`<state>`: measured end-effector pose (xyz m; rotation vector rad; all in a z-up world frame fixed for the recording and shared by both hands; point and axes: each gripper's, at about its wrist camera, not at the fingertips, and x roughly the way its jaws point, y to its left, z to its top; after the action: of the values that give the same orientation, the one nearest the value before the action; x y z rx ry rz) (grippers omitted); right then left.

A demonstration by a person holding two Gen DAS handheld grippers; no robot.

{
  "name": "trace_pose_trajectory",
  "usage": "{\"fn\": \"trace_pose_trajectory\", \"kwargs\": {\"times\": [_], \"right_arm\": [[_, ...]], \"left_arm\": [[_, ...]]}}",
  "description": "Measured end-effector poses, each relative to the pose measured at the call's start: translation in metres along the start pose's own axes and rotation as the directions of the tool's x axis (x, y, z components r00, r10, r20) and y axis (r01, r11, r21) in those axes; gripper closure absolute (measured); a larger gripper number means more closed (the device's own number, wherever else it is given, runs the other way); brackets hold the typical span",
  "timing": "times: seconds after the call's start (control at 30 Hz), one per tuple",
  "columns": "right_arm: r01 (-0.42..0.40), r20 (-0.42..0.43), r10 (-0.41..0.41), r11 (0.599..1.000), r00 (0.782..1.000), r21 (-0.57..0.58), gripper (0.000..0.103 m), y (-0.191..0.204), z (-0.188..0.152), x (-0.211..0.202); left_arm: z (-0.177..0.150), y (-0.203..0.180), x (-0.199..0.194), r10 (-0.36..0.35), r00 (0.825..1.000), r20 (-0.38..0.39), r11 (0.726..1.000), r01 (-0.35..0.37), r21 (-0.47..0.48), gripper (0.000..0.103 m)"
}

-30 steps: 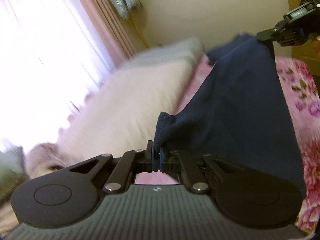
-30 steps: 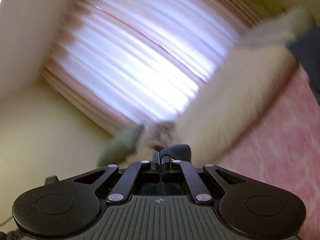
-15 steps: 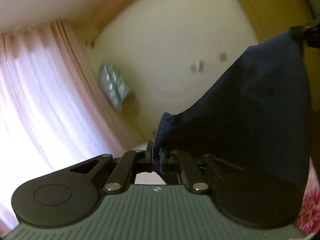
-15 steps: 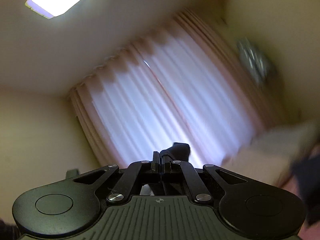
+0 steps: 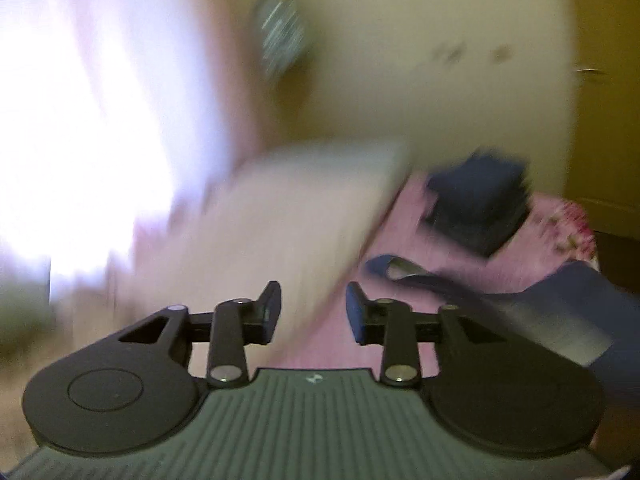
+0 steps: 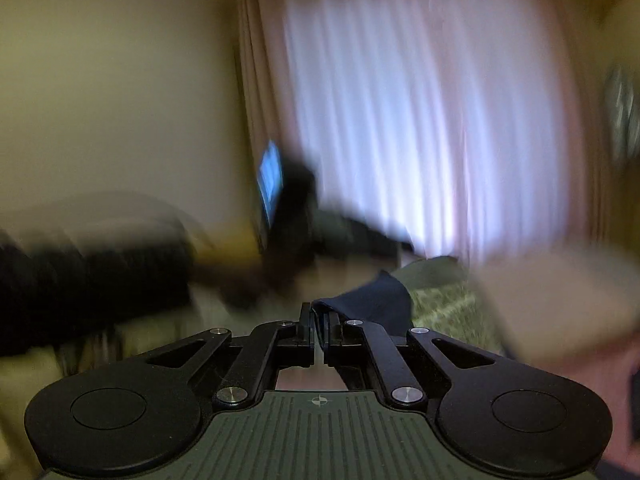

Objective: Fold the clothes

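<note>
Now left gripper [image 5: 313,312] jaws wide apart, empty, right gripper [image 6: 319,330] jaws pinching navy garment [image 6: 370,300].

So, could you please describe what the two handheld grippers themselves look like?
Both look identical. The left gripper and right gripper each have a ribbed grey-green body with a small round emblem, two black rounded lobes with circular recesses, black linkage arms with silver rivets, and flat black fingers. No cables or sleeves show.

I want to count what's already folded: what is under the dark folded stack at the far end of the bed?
The folded stack lies on the pink sheet. The picture is blurred, and anything beneath the stack is covered.
</note>
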<state>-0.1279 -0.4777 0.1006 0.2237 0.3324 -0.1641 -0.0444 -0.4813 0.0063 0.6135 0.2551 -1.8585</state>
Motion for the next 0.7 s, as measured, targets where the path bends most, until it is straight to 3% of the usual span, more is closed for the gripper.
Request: {"fn": "trace_pose_trajectory", "kwargs": {"times": [0.03, 0.07, 0.13, 0.2, 0.27, 0.37, 0.47, 0.53, 0.67, 0.7], "right_arm": [[-0.006, -0.090, 0.012, 0.998, 0.996, 0.065, 0.043, 0.001, -0.026, 0.029], [-0.006, -0.177, 0.029, 0.992, 0.984, 0.129, 0.014, 0.002, -0.052, 0.058], [0.011, -0.343, 0.079, 0.967, 0.936, 0.254, 0.014, 0.003, -0.104, 0.116], [0.010, -0.392, 0.090, 0.969, 0.915, 0.247, 0.014, -0.007, -0.121, 0.127], [0.008, -0.441, 0.101, 0.971, 0.892, 0.239, 0.014, -0.017, -0.139, 0.138], [0.005, -0.511, 0.116, 0.973, 0.852, 0.229, 0.014, -0.033, -0.164, 0.154], [0.000, -0.578, 0.129, 0.976, 0.806, 0.218, 0.014, -0.048, -0.190, 0.170], [-0.061, -0.575, 0.168, 0.978, 0.801, 0.200, 0.014, -0.072, -0.192, 0.162], [-0.157, -0.581, 0.230, 0.972, 0.781, 0.173, 0.014, -0.130, -0.194, 0.165], [-0.180, -0.585, 0.244, 0.970, 0.773, 0.166, 0.014, -0.151, -0.194, 0.173]], "left_arm": [[-0.025, 0.009, 0.000, 0.013, 0.998, -0.055, 0.999, -0.016, -0.050, 0.072], [-0.050, 0.018, 0.001, 0.023, 0.994, -0.110, 0.995, -0.034, -0.098, 0.072], [-0.101, 0.036, 0.001, 0.035, 0.975, -0.220, 0.978, -0.078, -0.191, 0.072], [-0.151, 0.054, 0.002, 0.035, 0.944, -0.327, 0.952, -0.131, -0.277, 0.072], [-0.202, 0.072, 0.002, 0.023, 0.902, -0.431, 0.916, -0.192, -0.353, 0.072], [-0.251, 0.052, -0.010, -0.016, 0.877, -0.479, 0.866, -0.227, -0.445, 0.072], [-0.271, 0.024, 0.002, -0.065, 0.875, -0.479, 0.791, -0.248, -0.560, 0.071], [-0.276, 0.012, 0.001, -0.078, 0.878, -0.472, 0.751, -0.260, -0.608, 0.065], [-0.290, -0.021, 0.023, -0.058, 0.878, -0.475, 0.633, -0.335, -0.698, 0.059], [-0.292, -0.028, 0.032, -0.038, 0.871, -0.490, 0.609, -0.369, -0.702, 0.058]]}}
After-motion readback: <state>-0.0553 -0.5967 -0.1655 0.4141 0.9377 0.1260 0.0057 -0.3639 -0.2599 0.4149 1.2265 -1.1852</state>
